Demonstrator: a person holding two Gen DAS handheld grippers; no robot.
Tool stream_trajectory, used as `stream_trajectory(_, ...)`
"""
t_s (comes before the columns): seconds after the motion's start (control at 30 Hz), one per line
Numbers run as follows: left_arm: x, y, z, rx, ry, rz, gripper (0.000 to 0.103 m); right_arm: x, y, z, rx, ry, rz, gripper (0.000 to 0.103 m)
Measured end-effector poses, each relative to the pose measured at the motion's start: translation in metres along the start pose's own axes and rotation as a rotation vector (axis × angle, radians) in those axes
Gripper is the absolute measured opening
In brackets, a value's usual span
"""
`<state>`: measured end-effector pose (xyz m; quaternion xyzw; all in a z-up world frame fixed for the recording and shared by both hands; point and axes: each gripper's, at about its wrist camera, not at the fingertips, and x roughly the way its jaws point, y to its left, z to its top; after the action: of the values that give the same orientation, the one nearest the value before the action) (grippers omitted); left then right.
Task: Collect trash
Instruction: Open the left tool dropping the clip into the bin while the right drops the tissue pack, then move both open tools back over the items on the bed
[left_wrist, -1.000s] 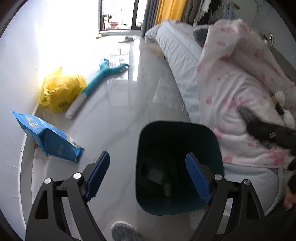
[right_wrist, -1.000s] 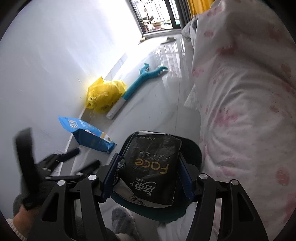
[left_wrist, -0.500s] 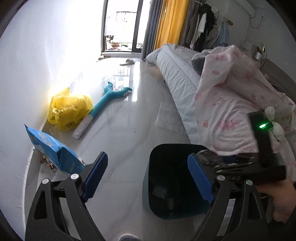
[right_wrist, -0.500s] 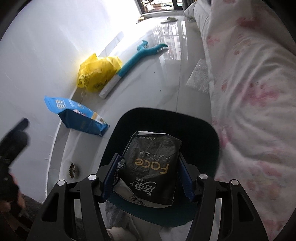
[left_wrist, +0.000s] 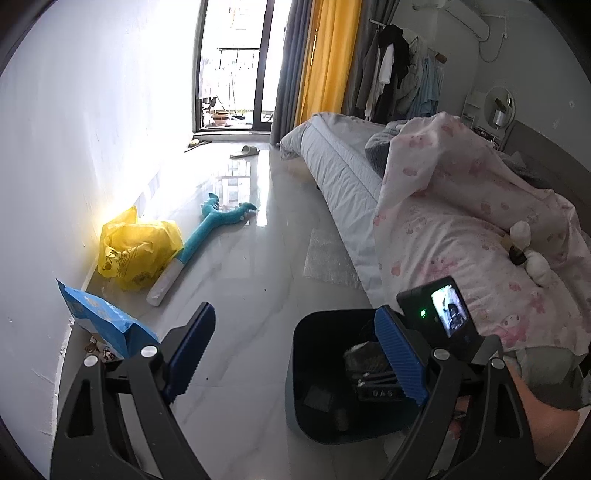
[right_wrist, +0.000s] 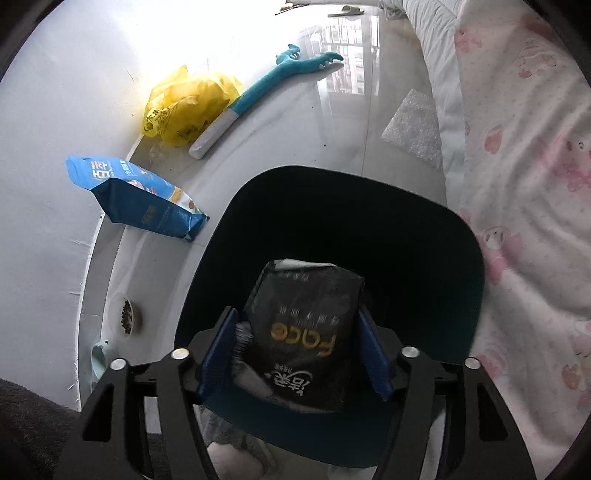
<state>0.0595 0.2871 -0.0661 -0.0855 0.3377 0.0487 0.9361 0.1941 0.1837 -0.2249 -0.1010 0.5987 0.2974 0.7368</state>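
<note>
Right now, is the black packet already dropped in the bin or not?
Not dropped yet. The right claw is shut on the black packet, holding it inside the dark bin's opening.

Window (left_wrist: 236, 66) glare — fisheye-warped edges (bin dark).

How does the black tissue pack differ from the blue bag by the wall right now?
The black tissue pack is clamped in the right gripper over the dark bin; the blue bag lies untouched on the floor against the wall. The pack is black with gold lettering, the bag bright blue. Both are soft printed packaging.
</note>
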Motion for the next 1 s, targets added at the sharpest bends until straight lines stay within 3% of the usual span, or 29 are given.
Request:
stream_trajectory(0.07,-0.003,-0.002,0.004,-0.005,-0.017,-0.004,0.090,-0.003,0.002,0.000,-0.007,-0.015,-0.007,0.084)
stream_trajectory(0.43,-0.011,-0.015,0.017,0.028,-0.073,-0.005,0.091,-0.032,-0.007,0.000,0.003,-0.095,0.010,0.084)
stream_trajectory(0.73,-0.020,-0.037,0.036,0.014,-0.153,-0.032,0.091,-0.085,-0.019,0.002,-0.017,-0.263,0.030,0.085)
stream_trajectory(1.0,-0.015,-0.063,0.044,0.017,-0.173,-0.056,0.091,-0.135,-0.040,-0.007,-0.068,-0.388,-0.032,0.086)
